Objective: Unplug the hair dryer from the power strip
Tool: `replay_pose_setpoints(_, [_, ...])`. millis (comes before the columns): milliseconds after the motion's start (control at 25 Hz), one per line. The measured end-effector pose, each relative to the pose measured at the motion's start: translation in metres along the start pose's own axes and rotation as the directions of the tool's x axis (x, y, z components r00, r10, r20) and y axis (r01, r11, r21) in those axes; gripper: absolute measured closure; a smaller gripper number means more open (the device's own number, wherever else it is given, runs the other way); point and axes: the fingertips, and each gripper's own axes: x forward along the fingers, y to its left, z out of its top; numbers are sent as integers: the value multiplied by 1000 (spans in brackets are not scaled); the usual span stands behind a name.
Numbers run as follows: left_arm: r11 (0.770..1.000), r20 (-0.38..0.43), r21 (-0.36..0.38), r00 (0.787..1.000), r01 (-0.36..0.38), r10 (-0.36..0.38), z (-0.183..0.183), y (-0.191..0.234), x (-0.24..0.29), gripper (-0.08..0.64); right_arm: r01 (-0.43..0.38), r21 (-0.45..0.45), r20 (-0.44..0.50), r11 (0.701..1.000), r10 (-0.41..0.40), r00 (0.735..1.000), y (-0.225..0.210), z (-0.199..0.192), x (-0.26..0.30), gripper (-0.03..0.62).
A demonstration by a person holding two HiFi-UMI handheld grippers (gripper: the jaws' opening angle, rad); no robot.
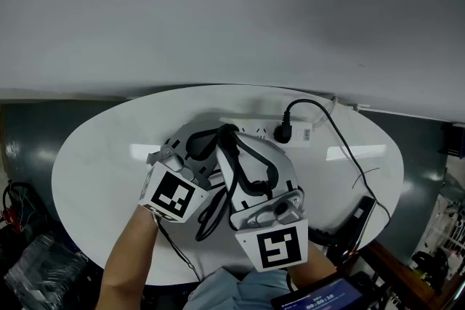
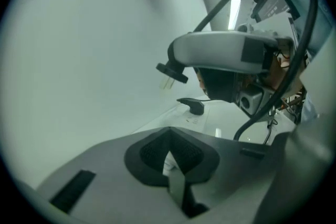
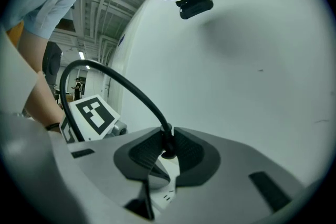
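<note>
White oval desk [image 1: 94,156] under a plain pale wall. The power strip [image 1: 256,128] lies at upper centre of the head view, with both tools crowded over its left end. We read the left gripper [image 2: 170,160] as the anchor. Its fingers are clenched on a white sliver, most likely the strip's end, pinning it so it can't lift. The right gripper [image 3: 167,157] has its fingers clenched on a black plug [image 2: 171,72]. The cable [image 3: 126,89] rises from between the pads and arcs to the upper left of that view. At centre of the left gripper view the plug hangs clear above the strip with its pale prongs [image 2: 167,83] bare, so we judge it out of the socket. Its long axis runs prongs to cable, near upright and slightly tilted. The prongs point down toward the strip, the cable end up. A second plug [image 1: 283,133] sits seated in the strip, right of the grippers. The dark thing [image 1: 360,218] at the lower right desk edge may be the hair dryer; we can't tell.
</note>
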Motion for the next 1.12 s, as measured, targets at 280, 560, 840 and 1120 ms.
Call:
replay_pose_setpoints(280, [999, 25, -33, 1000, 3, -2, -2, -1, 3, 561, 11, 21, 8, 1000, -11, 1000, 0, 1, -10, 529])
replay_pose_setpoints(560, [1000, 25, -23, 1000, -15, 15, -3, -1, 4, 561, 40, 14, 23, 999, -40, 999, -2, 8, -25, 528])
replay_pose_setpoints(840, [999, 29, -35, 999, -42, 43, -7, 1, 5, 561, 87, 18, 29, 996, -87, 996, -8, 15, -48, 526])
replay_pose_setpoints(1120, [989, 52, -56, 989, -134, 137, 13, 17, -13, 561, 151, 53, 38, 987, -153, 988, -18, 13, -69, 523])
